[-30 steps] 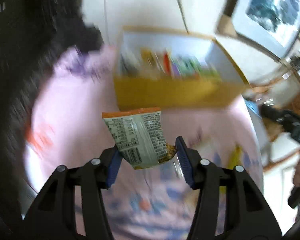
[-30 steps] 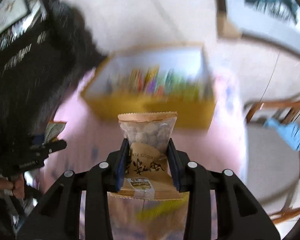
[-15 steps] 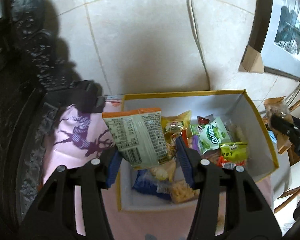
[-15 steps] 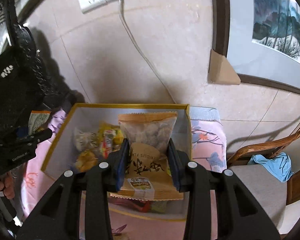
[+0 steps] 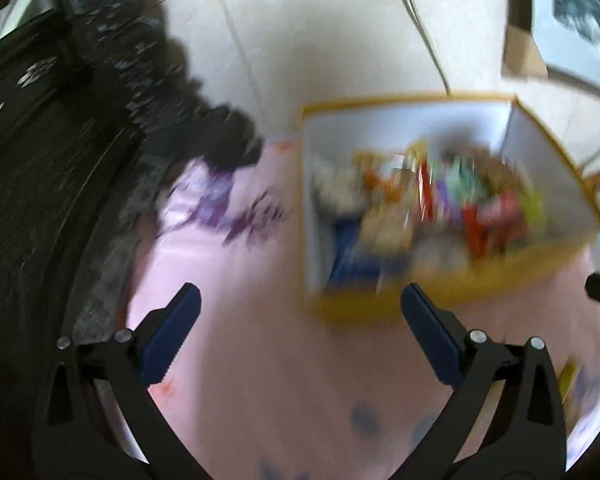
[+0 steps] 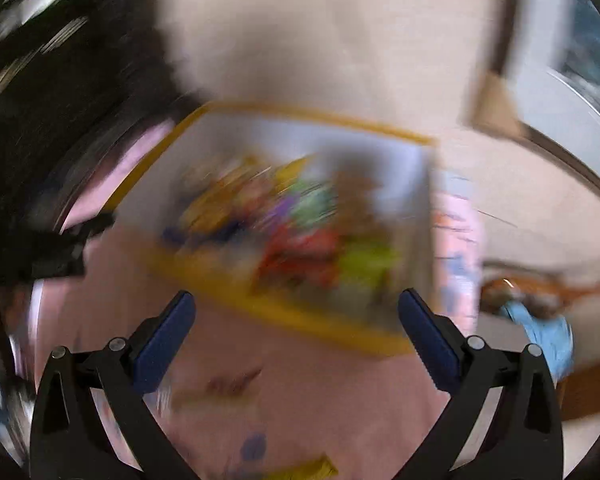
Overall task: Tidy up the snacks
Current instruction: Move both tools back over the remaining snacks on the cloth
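Both the left gripper (image 5: 296,306) and right gripper (image 6: 296,312) have jaws opening wide with nothing between them, the blurry snack packets (image 5: 440,204) sit in the yellow-rimmed box (image 5: 400,304), so next up looks like grabbing another loose snack off the pink cloth (image 5: 260,360).

L gripper (image 5: 300,304) opening, empty, over pink cloth (image 5: 260,360); blurred snack box (image 5: 440,300) ahead.
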A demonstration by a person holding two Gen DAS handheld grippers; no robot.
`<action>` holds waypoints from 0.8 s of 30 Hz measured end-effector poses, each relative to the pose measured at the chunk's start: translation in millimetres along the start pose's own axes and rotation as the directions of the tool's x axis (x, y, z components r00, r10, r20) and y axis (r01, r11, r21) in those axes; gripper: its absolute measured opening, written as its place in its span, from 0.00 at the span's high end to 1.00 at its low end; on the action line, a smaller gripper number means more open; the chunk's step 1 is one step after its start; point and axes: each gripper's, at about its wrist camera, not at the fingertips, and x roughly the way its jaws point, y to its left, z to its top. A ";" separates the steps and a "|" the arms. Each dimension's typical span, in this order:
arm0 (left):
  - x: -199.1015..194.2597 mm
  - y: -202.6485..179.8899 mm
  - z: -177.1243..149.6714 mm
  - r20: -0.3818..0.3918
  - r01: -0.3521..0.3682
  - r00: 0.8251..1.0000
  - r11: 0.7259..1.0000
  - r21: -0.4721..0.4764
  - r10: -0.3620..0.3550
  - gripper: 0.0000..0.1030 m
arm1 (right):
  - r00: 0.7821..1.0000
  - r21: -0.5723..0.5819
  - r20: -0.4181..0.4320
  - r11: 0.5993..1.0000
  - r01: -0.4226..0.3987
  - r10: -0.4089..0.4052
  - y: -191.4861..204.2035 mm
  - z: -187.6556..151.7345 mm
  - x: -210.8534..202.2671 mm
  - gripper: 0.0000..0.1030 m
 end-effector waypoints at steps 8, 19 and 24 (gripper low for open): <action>-52.5 -56.8 -147.5 -0.088 0.145 0.988 0.969 0.200 -0.129 0.02 | 0.932 -0.384 -0.360 0.915 -0.123 -0.026 58.0 -70.0 46.9 0.01; -64.2 -55.5 -183.8 -0.150 0.248 0.956 0.968 -0.048 -0.253 0.02 | 0.949 -0.459 -0.296 0.887 -0.039 -0.111 69.2 -107.7 14.6 0.01; -71.5 -70.1 -186.6 -0.166 0.257 0.953 0.966 0.006 -0.253 0.02 | 0.945 -0.574 -0.324 0.802 -0.165 -0.037 80.0 -94.3 30.6 0.01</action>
